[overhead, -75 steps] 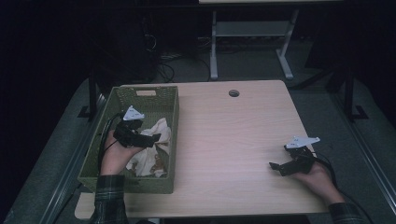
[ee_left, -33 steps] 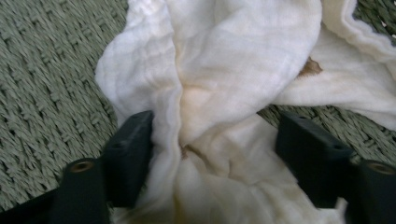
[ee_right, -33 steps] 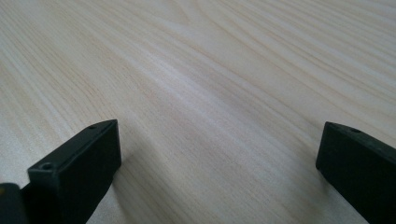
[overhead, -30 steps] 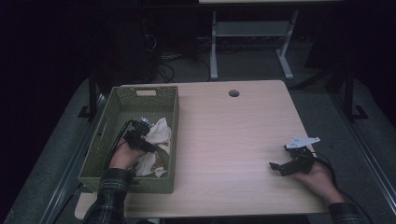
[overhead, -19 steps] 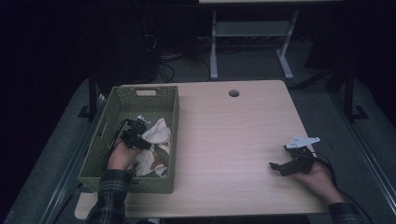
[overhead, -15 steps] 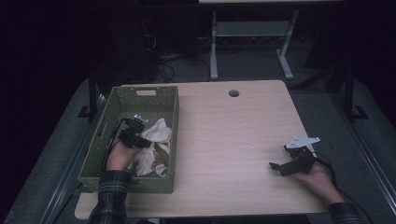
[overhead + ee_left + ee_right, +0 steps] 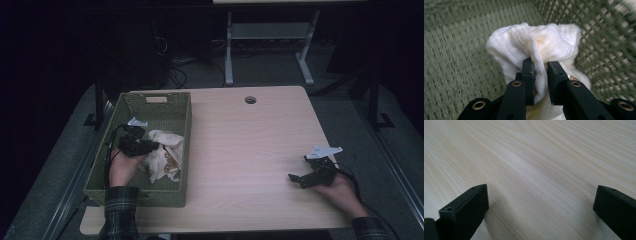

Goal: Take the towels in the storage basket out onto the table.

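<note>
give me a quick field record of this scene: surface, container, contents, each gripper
surface: light wooden table, cable hole near far edge
container: green woven basket at table's left side
contents: crumpled white cloth with faint orange stains
left gripper: inside basket, jaws shut on a fold of the cloth
right gripper: low over bare table at right, jaws wide open, holding nothing

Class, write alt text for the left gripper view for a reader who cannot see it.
The left gripper has its two black jaws pinched on a fold of a crumpled white cloth. The cloth lies inside a green woven basket, close to its openwork wall.
</note>
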The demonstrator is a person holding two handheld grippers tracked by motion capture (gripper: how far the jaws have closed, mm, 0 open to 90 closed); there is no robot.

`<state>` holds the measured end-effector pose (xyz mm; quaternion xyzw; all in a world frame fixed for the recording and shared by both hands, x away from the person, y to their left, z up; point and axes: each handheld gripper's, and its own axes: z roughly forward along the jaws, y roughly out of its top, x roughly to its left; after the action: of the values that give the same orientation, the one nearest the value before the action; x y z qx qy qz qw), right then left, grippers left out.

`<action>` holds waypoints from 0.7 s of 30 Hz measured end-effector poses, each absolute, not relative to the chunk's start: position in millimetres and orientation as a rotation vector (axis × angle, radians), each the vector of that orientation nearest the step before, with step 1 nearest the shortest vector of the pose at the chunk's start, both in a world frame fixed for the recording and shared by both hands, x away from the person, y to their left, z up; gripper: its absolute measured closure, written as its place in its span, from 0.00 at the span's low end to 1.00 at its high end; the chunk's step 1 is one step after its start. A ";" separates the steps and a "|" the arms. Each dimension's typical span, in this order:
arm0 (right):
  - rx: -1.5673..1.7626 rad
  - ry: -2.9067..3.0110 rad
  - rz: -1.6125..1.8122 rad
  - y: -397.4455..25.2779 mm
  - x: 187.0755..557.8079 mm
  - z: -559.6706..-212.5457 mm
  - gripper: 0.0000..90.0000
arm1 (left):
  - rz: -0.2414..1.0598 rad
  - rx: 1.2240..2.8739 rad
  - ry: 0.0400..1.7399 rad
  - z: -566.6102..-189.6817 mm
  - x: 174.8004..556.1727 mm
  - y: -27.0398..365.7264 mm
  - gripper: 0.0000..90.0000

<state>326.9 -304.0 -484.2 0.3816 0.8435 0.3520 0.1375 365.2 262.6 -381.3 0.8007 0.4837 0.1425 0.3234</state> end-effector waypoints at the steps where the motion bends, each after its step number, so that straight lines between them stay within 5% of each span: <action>1: 1.104 2.441 1.019 -304.0 326.9 -484.2 0.00 | 0.379 2.096 1.259 -378.7 364.0 262.4 0.85; 21: 1.104 2.440 1.019 -304.0 326.9 -484.2 0.00 | 0.500 1.900 1.079 -317.1 344.3 259.2 0.86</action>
<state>326.9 -304.0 -484.2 0.3817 0.8434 0.3522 0.1375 344.3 259.2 -317.1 0.7633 0.4335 0.2009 0.4349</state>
